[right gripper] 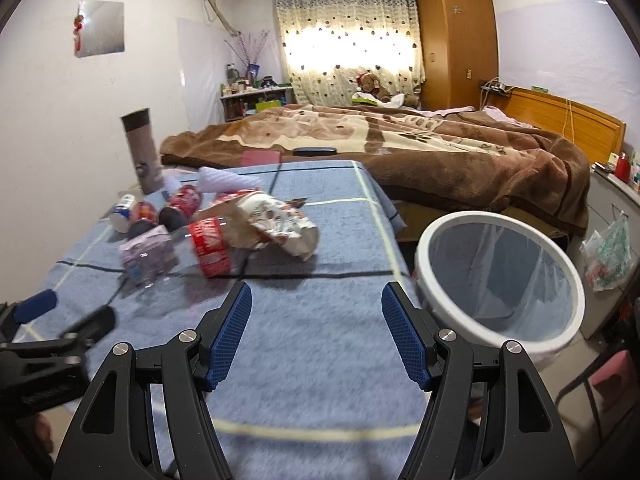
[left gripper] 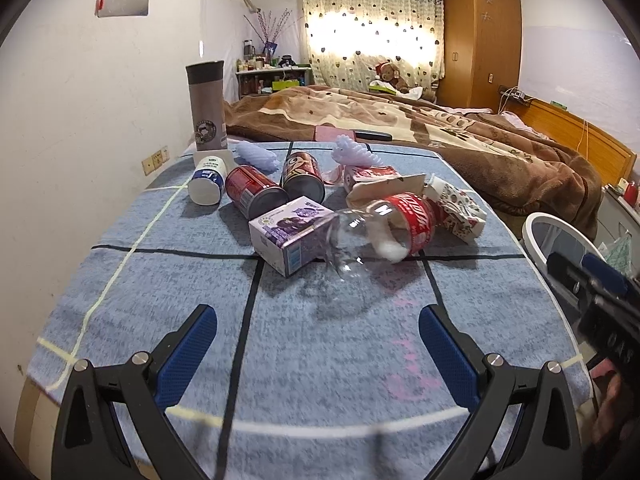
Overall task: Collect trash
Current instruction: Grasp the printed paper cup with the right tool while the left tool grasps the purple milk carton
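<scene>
Trash lies in a heap on the blue cloth table (left gripper: 320, 340): a clear plastic bottle with a red label (left gripper: 384, 228), a purple carton (left gripper: 292, 236), two cans (left gripper: 252, 190) (left gripper: 302, 174), a white bottle (left gripper: 206, 184) and a crumpled paper cup (left gripper: 456, 204). My left gripper (left gripper: 318, 330) stands open, short of the bottle, with nothing in it. In the right wrist view the red-label bottle (right gripper: 208, 246) and crumpled cup (right gripper: 276, 224) lie ahead and left of my open, empty right gripper (right gripper: 316, 308). A white bin (right gripper: 500, 276) stands beside the table's right edge.
A tall grey tumbler (left gripper: 206, 106) stands upright at the table's far left corner. Behind the table is a bed with a brown blanket (left gripper: 400, 120). A wardrobe (left gripper: 480, 40) stands at the back right. A plastic bag (right gripper: 608, 256) hangs right of the bin.
</scene>
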A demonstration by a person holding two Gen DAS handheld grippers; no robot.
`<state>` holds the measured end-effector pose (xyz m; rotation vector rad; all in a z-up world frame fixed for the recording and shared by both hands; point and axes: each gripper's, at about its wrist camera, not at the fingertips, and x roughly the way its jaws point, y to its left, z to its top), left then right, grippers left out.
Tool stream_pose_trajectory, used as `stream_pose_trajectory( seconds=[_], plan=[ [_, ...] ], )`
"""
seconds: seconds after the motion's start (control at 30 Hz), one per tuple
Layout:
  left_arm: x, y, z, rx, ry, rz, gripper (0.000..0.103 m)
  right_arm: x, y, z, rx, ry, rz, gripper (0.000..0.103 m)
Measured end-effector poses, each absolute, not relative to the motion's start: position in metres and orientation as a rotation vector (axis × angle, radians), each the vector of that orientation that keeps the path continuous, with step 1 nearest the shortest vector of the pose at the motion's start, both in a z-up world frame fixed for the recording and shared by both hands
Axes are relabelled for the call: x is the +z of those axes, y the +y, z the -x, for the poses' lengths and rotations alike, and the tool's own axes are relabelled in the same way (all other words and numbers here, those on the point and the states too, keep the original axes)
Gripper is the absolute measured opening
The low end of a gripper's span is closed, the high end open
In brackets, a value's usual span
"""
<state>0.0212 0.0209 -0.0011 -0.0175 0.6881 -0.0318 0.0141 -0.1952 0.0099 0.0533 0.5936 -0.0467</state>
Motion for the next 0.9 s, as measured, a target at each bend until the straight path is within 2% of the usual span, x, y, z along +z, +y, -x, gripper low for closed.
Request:
stream_pose_trajectory(
  seconds=[0.37, 0.9],
  plan=[
    [0.002, 0.058, -0.077, -0.064, 0.722, 0.003, 0.102, 0.004, -0.204, -0.090, 0.077, 0.666, -0.043, 0.069],
    [-0.017, 0.071, -0.133, -0.105, 0.847, -0.027, 0.101, -0.002, -0.192, -0.140, 0.281, 0.758, 0.062, 0.069]
  ],
)
